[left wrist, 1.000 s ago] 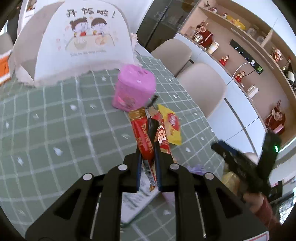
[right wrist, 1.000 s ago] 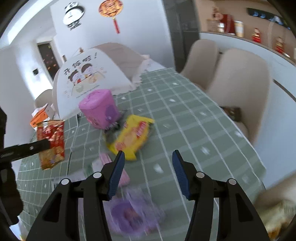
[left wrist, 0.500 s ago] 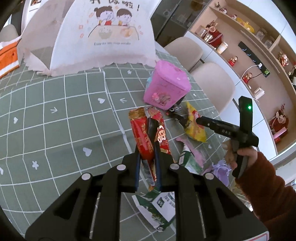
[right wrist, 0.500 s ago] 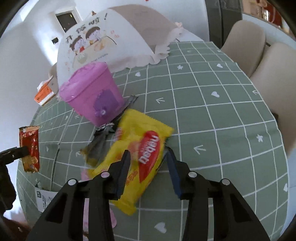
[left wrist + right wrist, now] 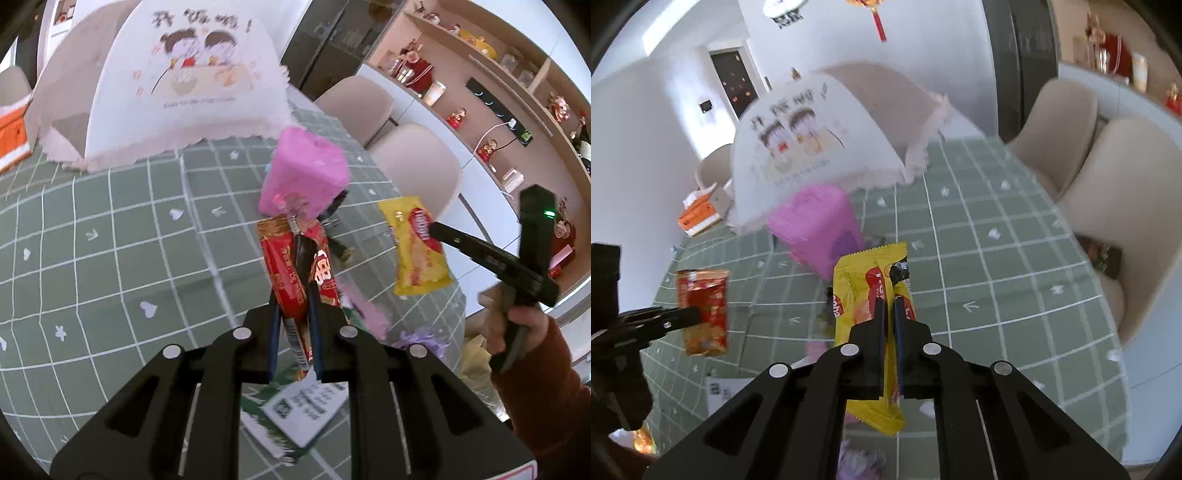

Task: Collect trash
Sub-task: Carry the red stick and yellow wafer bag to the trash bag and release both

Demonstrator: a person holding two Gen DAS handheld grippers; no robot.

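My left gripper (image 5: 301, 254) is shut on a red snack wrapper (image 5: 284, 273), held upright above the green checked table (image 5: 110, 221). Just beyond it stands a pink lidded bin (image 5: 303, 181). In the right wrist view, my right gripper (image 5: 889, 302) is closing its jaws to a tight pinch on a yellow biscuit wrapper (image 5: 860, 288), with the pads pressed on it. That yellow wrapper (image 5: 413, 251) hangs clear of the table, right of the bin. The pink bin (image 5: 816, 229) sits behind it, and the red wrapper (image 5: 703, 310) shows at the left.
A white mesh food cover (image 5: 184, 85) fills the table's far side. Near me lie a green-and-white paper carton (image 5: 303, 410), a pink wrapper (image 5: 365, 310) and a purple wrapper (image 5: 421, 339). Beige chairs (image 5: 417, 162) line the right edge. An orange box (image 5: 11, 136) is far left.
My right gripper came down over the yellow wrapper, shut on it and lifted it off the table. The left gripper kept its hold on the red wrapper.
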